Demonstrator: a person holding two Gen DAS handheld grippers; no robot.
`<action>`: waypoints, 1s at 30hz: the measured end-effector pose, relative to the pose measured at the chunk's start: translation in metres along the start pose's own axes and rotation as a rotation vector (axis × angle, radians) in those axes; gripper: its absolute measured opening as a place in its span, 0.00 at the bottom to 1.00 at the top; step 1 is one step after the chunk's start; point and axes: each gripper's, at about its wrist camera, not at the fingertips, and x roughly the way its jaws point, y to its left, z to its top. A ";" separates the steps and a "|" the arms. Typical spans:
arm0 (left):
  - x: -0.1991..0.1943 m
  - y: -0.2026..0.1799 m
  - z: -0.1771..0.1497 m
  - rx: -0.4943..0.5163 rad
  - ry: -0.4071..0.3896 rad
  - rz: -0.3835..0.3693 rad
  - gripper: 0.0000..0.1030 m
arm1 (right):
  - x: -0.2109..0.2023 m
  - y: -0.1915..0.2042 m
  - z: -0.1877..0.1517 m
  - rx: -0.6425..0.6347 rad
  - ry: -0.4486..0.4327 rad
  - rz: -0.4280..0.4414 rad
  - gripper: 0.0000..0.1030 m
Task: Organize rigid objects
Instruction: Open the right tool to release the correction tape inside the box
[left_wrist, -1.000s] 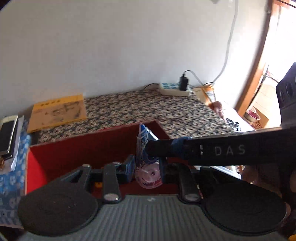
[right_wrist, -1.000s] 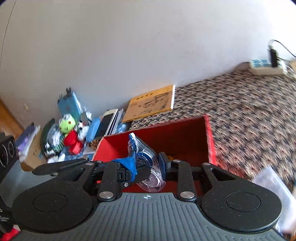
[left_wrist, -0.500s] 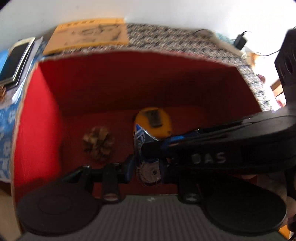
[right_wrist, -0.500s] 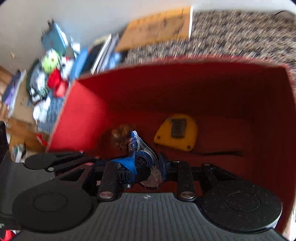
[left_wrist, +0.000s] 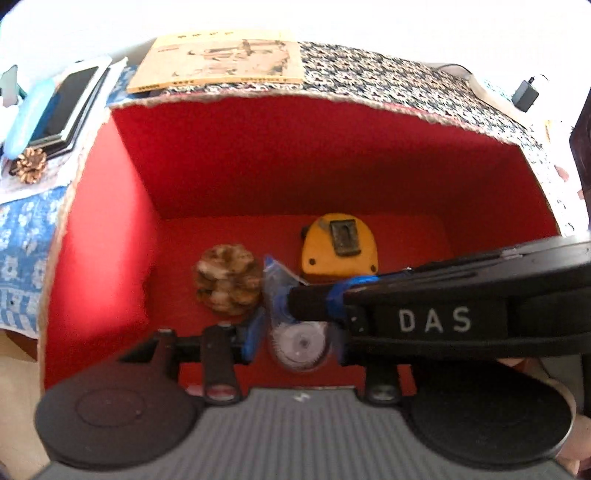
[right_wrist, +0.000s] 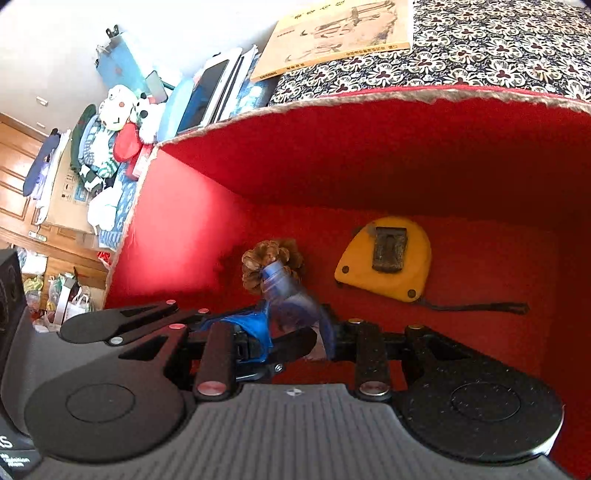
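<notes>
A clear and blue correction tape (left_wrist: 295, 343) hangs inside the red box (left_wrist: 107, 236), just above its floor. My left gripper (left_wrist: 295, 341) is shut on it. My right gripper (right_wrist: 295, 332) comes in from the right across the left one and is shut on the same correction tape (right_wrist: 286, 295), which looks blurred in the right wrist view. A pine cone (left_wrist: 227, 278) and a yellow tape measure (left_wrist: 340, 245) lie on the box floor just beyond the fingers.
The box stands on a patterned cloth (right_wrist: 498, 40). Behind it lies a yellow booklet (left_wrist: 221, 61), with phones and tablets (left_wrist: 70, 99) and a second pine cone (left_wrist: 29, 164) at the left. Soft toys (right_wrist: 118, 110) are piled further left. A charger (left_wrist: 524, 96) sits at the far right.
Both grippers have tipped down and lowered the correction tape together into the red box. The pine cone and tape measure on the floor have come into view and now look nearer.
</notes>
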 end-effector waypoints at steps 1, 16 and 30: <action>-0.001 0.000 0.000 -0.004 -0.007 0.008 0.42 | -0.002 -0.001 -0.001 0.010 -0.009 -0.010 0.13; -0.002 -0.003 0.000 0.008 -0.046 0.058 0.43 | -0.010 0.000 -0.005 0.026 -0.110 -0.123 0.13; -0.011 -0.008 -0.003 0.025 -0.078 0.128 0.49 | -0.024 0.006 -0.016 0.006 -0.260 -0.225 0.13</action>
